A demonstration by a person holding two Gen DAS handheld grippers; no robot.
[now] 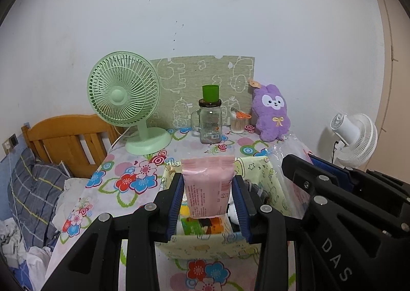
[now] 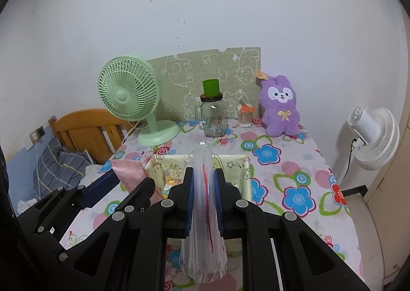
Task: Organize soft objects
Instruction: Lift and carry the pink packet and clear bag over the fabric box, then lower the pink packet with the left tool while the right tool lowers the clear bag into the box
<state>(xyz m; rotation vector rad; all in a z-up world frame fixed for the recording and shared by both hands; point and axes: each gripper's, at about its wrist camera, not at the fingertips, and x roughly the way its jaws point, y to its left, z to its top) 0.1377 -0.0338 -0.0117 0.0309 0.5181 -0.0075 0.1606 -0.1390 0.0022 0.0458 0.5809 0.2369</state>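
Above the yellow fabric bin [image 1: 258,175] on the floral tablecloth [image 1: 123,178], the left gripper [image 1: 208,200] pinches a pink soft packet [image 1: 207,186] upright between its blue pads, the packet's top edge standing above the fingers; inside the bin lie small colourful items, too jumbled to name. Just to the right, the right gripper [image 2: 203,197] is pressed together on a bundle of clear plastic bags [image 2: 203,214] with red strips, the bundle running lengthwise between the pads and hanging over the bin's near edge; the two grippers sit side by side, close but apart. At the back of the table stand a green fan [image 1: 125,101], a glass jar [image 1: 208,121] with a green cup on its lid, and a purple plush bunny [image 1: 271,111] against the wall; a white fan [image 1: 356,137] stands off to the right.
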